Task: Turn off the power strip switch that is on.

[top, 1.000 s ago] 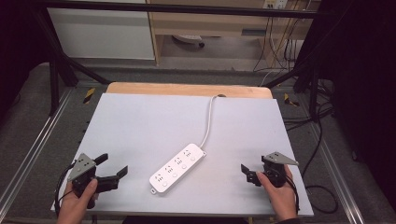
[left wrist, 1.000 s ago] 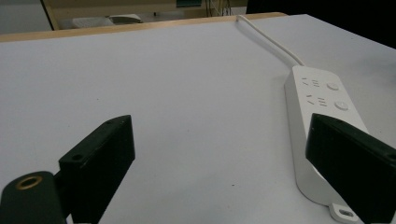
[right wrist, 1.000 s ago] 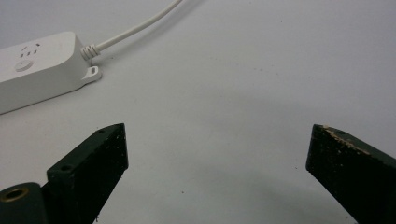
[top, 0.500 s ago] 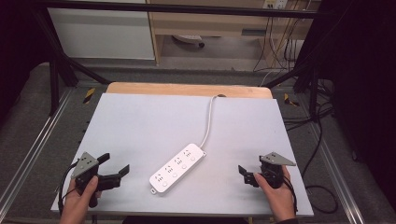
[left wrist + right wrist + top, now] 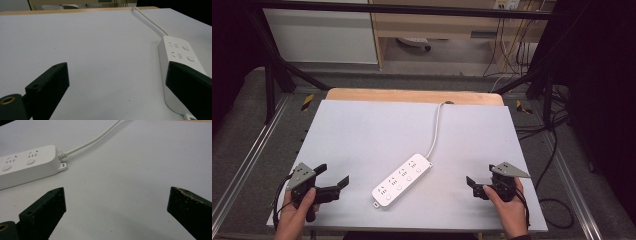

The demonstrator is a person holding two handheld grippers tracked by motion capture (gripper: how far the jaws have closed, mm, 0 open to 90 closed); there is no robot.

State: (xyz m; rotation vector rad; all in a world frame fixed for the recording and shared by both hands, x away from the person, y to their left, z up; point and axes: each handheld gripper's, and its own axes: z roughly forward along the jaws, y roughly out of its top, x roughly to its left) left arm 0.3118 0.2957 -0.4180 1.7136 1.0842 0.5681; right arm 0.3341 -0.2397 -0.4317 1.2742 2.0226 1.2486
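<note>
— Grippers first: why are you holding them out at the near corners?

— Your left gripper (image 5: 332, 182) and right gripper (image 5: 473, 186) both have their jaws spread wide with nothing between them, one on each side of the power strip (image 5: 402, 179). My guess is that leaves you free to come at it from either end.

— And the strip itself?

— It lies flat and slantwise on the grey table (image 5: 362, 130), between your hands and touching neither. Its cord (image 5: 435, 130) runs off over the far edge, so expect it to drag if you lift.

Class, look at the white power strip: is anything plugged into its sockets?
No. The white power strip lies flat on the grey table, every visible socket empty.
</note>
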